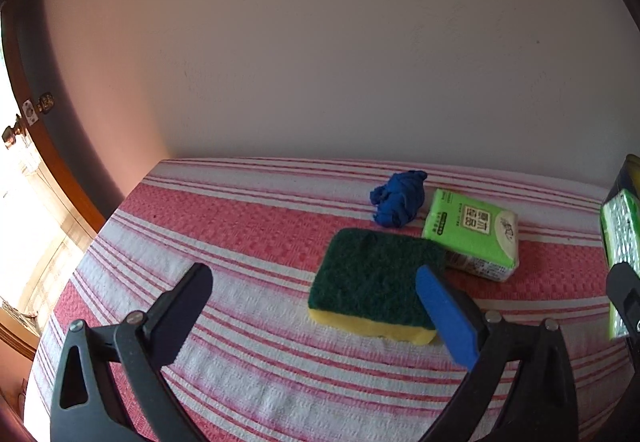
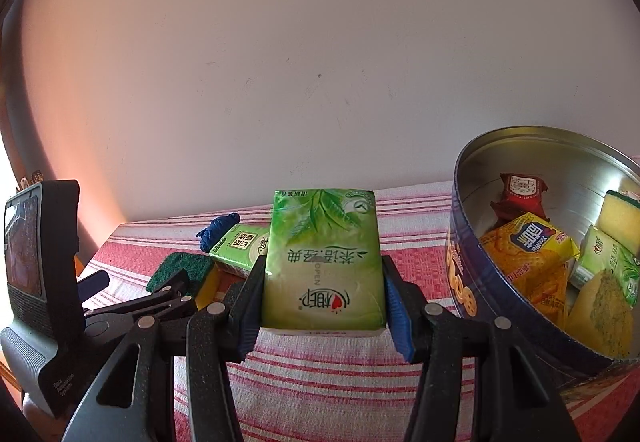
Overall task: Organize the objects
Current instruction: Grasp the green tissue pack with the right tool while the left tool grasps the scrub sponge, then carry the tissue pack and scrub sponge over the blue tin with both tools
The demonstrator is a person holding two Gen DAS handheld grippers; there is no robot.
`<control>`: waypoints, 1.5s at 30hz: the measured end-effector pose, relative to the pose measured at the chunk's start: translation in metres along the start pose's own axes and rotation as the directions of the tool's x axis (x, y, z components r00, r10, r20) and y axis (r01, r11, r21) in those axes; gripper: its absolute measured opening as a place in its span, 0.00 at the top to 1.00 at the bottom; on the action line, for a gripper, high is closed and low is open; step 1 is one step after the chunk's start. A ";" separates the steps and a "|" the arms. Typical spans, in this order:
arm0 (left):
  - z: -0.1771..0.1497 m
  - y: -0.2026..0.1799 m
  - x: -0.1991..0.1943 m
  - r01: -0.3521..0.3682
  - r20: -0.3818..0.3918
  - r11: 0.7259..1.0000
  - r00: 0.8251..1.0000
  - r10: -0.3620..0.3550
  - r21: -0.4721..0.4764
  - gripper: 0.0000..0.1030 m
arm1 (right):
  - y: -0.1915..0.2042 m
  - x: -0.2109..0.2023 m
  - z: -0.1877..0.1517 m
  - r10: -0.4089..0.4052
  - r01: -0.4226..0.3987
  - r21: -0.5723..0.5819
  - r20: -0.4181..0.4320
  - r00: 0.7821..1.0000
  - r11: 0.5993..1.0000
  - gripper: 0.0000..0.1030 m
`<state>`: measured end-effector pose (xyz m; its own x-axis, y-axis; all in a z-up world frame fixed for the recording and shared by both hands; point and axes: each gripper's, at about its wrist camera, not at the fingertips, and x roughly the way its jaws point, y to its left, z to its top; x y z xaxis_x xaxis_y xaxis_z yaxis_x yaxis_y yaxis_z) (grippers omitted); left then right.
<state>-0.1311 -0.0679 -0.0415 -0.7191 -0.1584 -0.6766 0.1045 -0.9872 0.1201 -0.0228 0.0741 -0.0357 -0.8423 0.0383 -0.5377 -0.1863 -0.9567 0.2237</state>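
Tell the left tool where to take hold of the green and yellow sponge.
Grip the sponge across its two short ends, low on the yellow foam, coming down from above. It lies flat, scourer up, on the striped cloth; the open left tool already straddles its near corner.

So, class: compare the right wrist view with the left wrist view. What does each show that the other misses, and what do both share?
Only the right wrist view shows the round tin holding snack packets and sponges, and the front of the large green tissue pack clamped in the right tool.

Only the left wrist view shows the wooden door frame and the left tool spread wide, holding nothing.

Both share the striped cloth, green-and-yellow sponge, small tissue pack and blue bundle.
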 end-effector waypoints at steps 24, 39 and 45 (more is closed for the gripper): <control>0.004 -0.018 0.024 0.104 -0.092 0.994 0.991 -0.100 0.037 0.31 | 0.007 0.010 0.008 -0.003 0.003 0.013 -0.027 1.000 1.000 0.46; -0.012 0.022 -0.041 0.014 0.244 0.984 0.969 0.030 -0.176 0.32 | 0.029 -0.010 0.014 -0.070 0.082 -0.066 0.165 0.984 0.994 0.46; -0.024 0.018 -0.062 -0.026 0.295 0.975 0.951 0.092 -0.221 0.32 | 0.040 -0.015 0.014 -0.071 0.096 -0.106 0.218 0.973 0.990 0.46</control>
<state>-0.0679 -0.0758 -0.0152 -0.8769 -0.2368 -0.4183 0.2721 -0.9619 -0.0257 -0.0249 0.0392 -0.0076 -0.9167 0.1681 -0.3624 -0.2115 -0.9738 0.0834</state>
